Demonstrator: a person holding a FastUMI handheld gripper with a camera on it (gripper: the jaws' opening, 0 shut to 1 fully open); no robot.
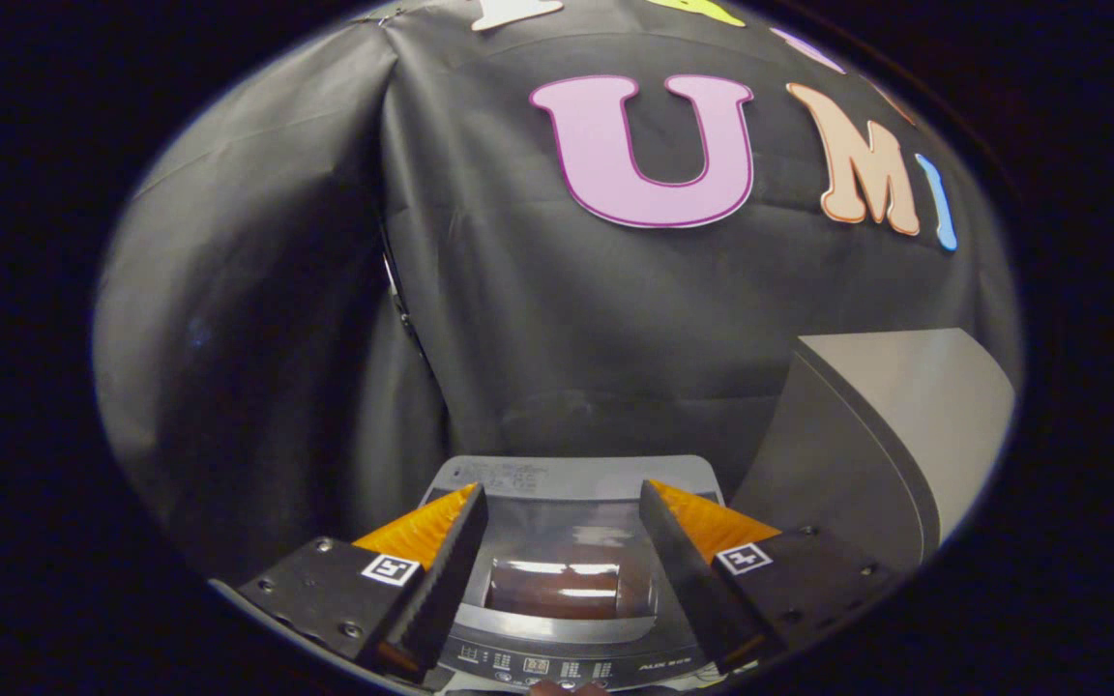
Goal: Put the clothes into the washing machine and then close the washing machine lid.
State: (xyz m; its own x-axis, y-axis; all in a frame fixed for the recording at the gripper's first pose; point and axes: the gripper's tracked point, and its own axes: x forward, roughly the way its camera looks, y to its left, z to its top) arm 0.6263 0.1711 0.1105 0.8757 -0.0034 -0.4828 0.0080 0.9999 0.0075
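While we hold the tool [562, 541] spread wide, its fingers [441, 570] grip nothing and frame the washing machine [562, 580] just below and ahead of them. Nearest us, at 6 o'clock, sits the control panel [557, 665], with something small at its near edge that we cannot identify. Just beyond it, between the fingers, the lid [562, 551] appears to lie flat and shut over the tub, its glossy window reflecting light; we judge the closing step done or nearly so. We cannot tell where the clothes are, presumably under that lid. At 3 o'clock a grey slanted panel [895, 435] stands beside the machine. Farthest off hangs the black cloth wall [538, 319].
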